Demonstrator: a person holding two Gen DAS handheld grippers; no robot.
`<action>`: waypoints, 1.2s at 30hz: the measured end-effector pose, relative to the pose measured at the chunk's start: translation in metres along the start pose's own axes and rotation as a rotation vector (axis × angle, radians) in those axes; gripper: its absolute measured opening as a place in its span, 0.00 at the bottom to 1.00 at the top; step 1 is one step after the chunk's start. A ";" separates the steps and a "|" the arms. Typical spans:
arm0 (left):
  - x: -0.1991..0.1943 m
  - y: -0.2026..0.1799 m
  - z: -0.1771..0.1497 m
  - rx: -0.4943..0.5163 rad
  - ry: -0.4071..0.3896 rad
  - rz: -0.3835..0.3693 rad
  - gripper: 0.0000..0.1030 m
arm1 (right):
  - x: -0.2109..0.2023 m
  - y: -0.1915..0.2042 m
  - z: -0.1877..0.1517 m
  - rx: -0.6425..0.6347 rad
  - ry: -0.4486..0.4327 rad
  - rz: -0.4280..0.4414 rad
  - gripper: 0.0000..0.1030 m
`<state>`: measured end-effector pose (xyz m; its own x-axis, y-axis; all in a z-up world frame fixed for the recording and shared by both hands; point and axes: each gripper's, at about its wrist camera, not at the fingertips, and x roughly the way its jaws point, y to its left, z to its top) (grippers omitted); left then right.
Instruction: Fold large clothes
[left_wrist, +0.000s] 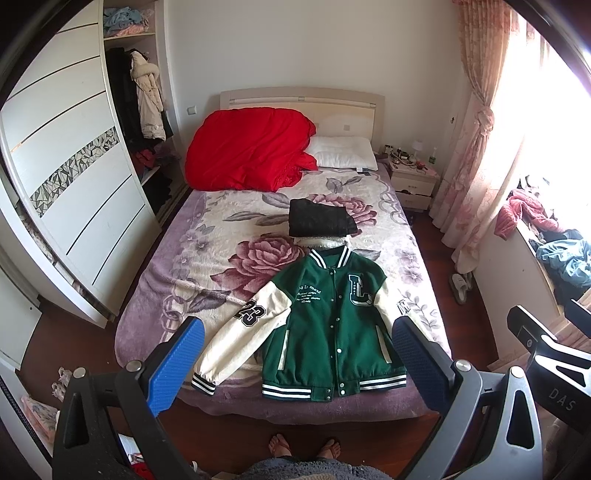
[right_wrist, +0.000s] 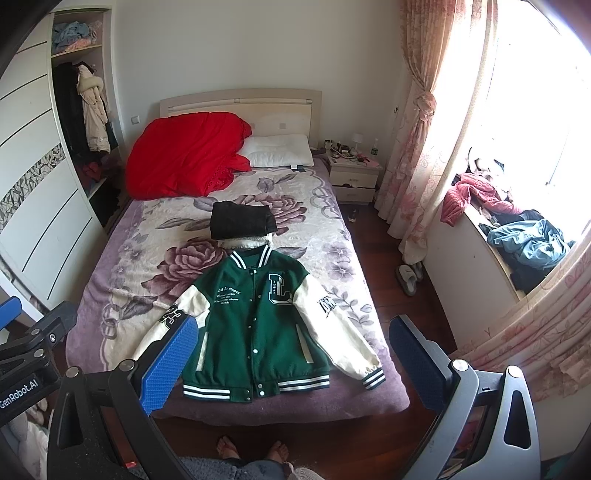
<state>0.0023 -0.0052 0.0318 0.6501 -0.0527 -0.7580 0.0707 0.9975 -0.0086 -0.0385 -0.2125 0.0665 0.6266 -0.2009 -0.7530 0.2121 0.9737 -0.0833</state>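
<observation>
A green varsity jacket (left_wrist: 328, 325) (right_wrist: 255, 325) with cream sleeves lies spread flat, front up and buttoned, on the near end of the bed. Its sleeves angle outward and its hem reaches the bed's foot edge. My left gripper (left_wrist: 299, 354) hovers high above the foot of the bed, open, its blue pads (left_wrist: 177, 365) wide apart and holding nothing. My right gripper (right_wrist: 293, 354) hangs open beside it at similar height, empty too. Behind the jacket's collar sits a stack of folded clothes: a black garment (left_wrist: 319, 218) (right_wrist: 242, 221) on a fleecy white one.
The floral blanket (left_wrist: 207, 266) covers the bed. A red duvet (left_wrist: 247, 155) and white pillow (left_wrist: 343, 153) lie at the headboard. A wardrobe (left_wrist: 74, 192) stands on the left, a nightstand (right_wrist: 354, 177) and curtains (right_wrist: 424, 147) on the right. A person's bare feet (left_wrist: 303, 446) stand at the bed's foot.
</observation>
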 end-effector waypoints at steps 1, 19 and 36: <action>0.000 0.000 0.001 0.000 -0.001 0.000 1.00 | 0.000 0.000 0.003 0.002 0.001 0.001 1.00; 0.203 0.008 -0.026 0.120 0.118 0.054 1.00 | 0.190 -0.071 -0.026 0.279 0.251 -0.160 1.00; 0.497 -0.060 -0.148 0.037 0.456 0.271 1.00 | 0.584 -0.342 -0.267 0.665 0.699 -0.250 1.00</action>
<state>0.2096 -0.0843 -0.4409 0.2545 0.2409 -0.9366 -0.0222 0.9697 0.2434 0.0549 -0.6345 -0.5185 -0.0307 -0.0754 -0.9967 0.7888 0.6105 -0.0705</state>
